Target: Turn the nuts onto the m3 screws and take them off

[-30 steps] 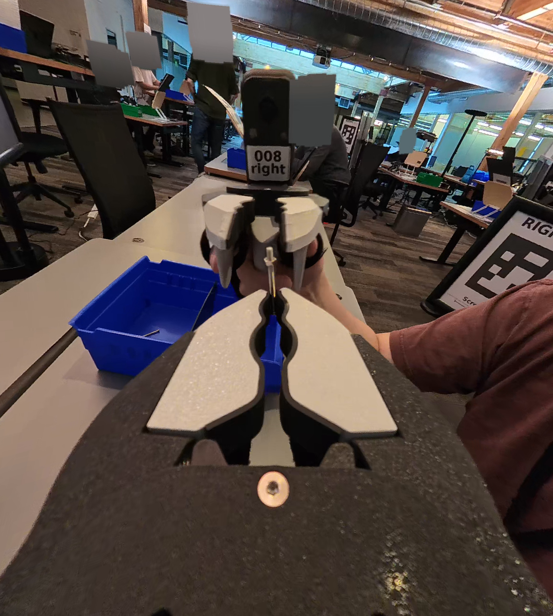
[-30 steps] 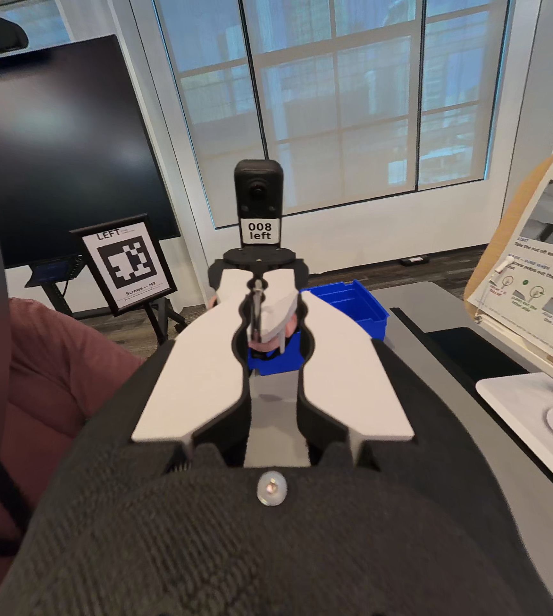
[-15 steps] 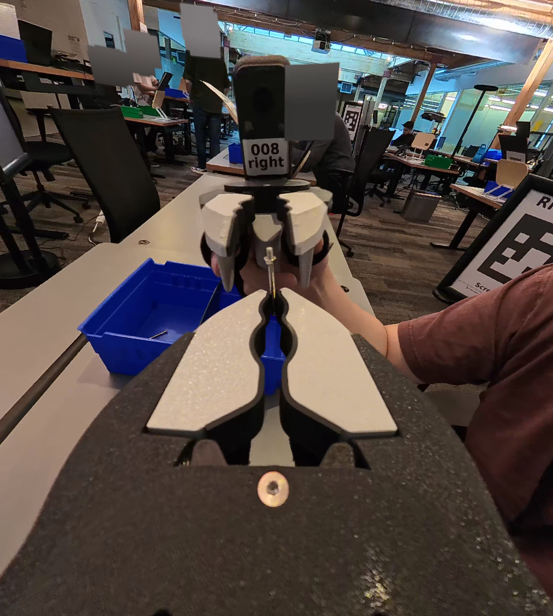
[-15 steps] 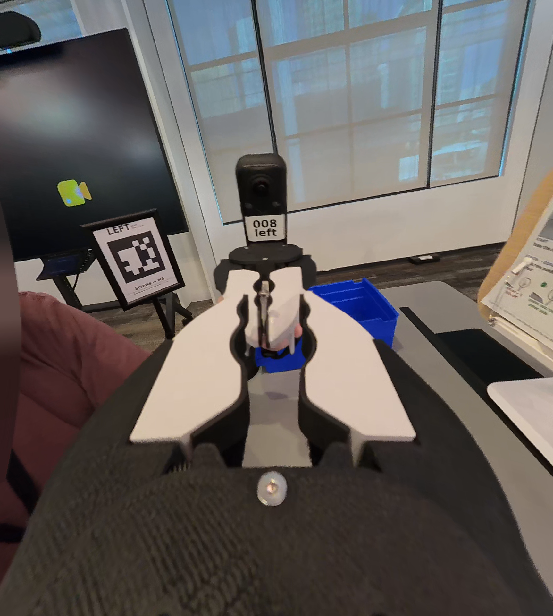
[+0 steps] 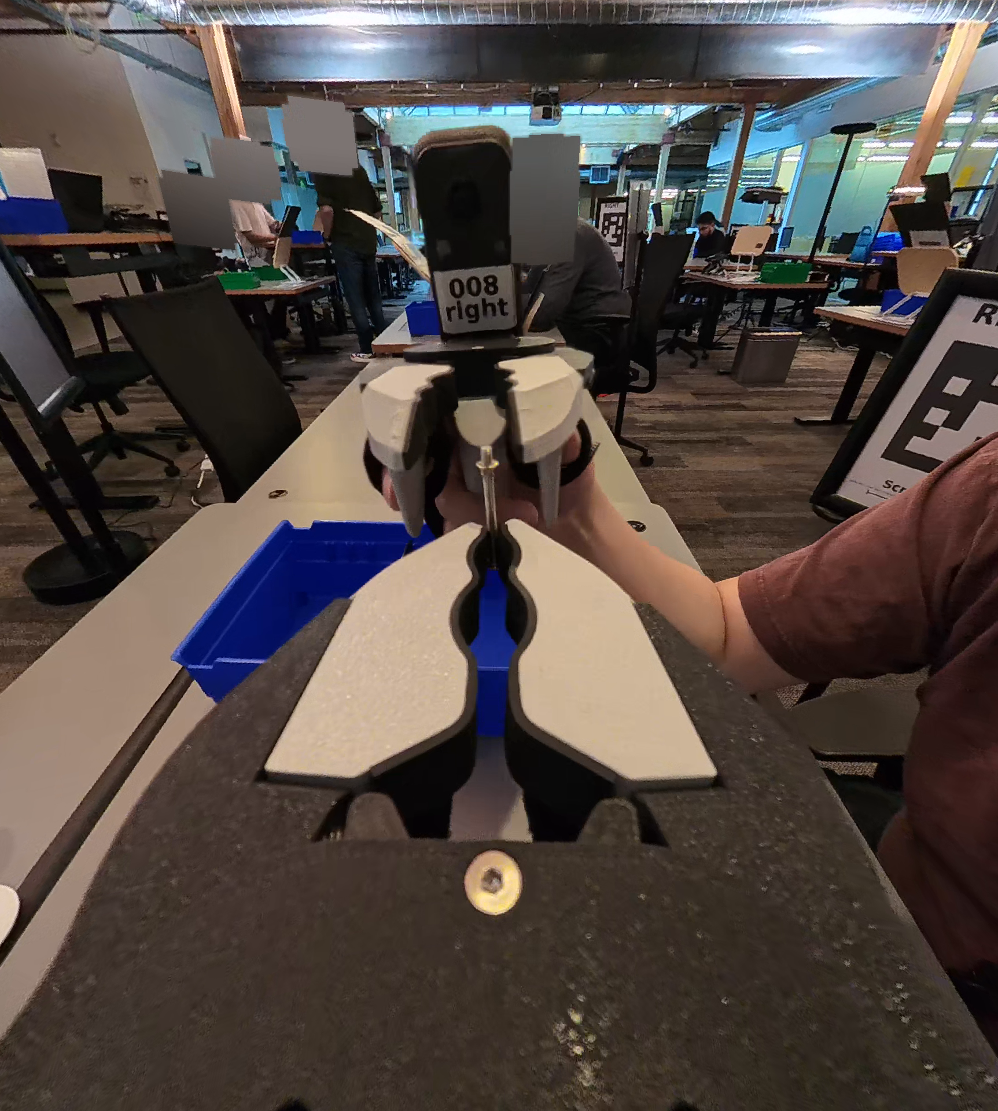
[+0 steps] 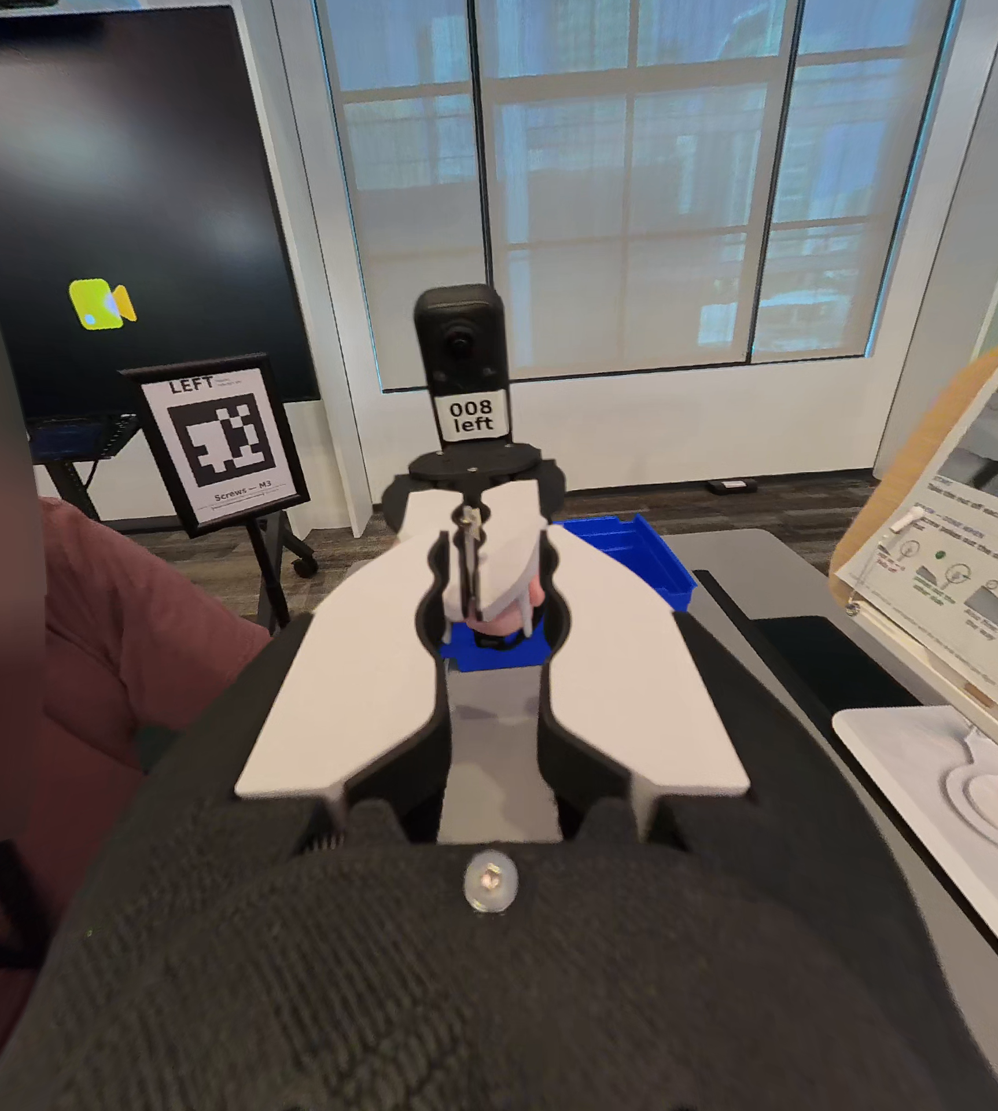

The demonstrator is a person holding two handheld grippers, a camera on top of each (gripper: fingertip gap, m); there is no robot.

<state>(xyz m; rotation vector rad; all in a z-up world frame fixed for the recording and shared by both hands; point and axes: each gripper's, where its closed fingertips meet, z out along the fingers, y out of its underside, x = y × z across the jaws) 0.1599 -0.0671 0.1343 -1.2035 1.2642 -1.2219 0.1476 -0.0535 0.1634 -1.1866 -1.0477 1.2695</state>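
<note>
My left gripper (image 5: 491,532) is shut on a long thin M3 screw (image 5: 489,493) and holds it above the table. The screw sticks out past the tips, with a small nut (image 5: 487,464) near its far end. My right gripper (image 5: 481,502) faces the left one head-on. It is open, with one finger on each side of the screw's far end and not touching it. In the right wrist view the open right gripper (image 6: 491,547) frames the left gripper and the screw (image 6: 470,541).
A blue bin (image 5: 280,601) sits on the grey table (image 5: 63,721) below the grippers, and also shows in the right wrist view (image 6: 634,553). An instruction board (image 6: 965,541) and a white tray (image 6: 935,811) stand to the right. A black chair (image 5: 202,373) is beside the table. Less than 4 cm separates the two grippers' tips.
Both grippers have risen and tilted a little while still facing each other. The left stays shut on the screw. The right stays open around its end, slightly wider.
</note>
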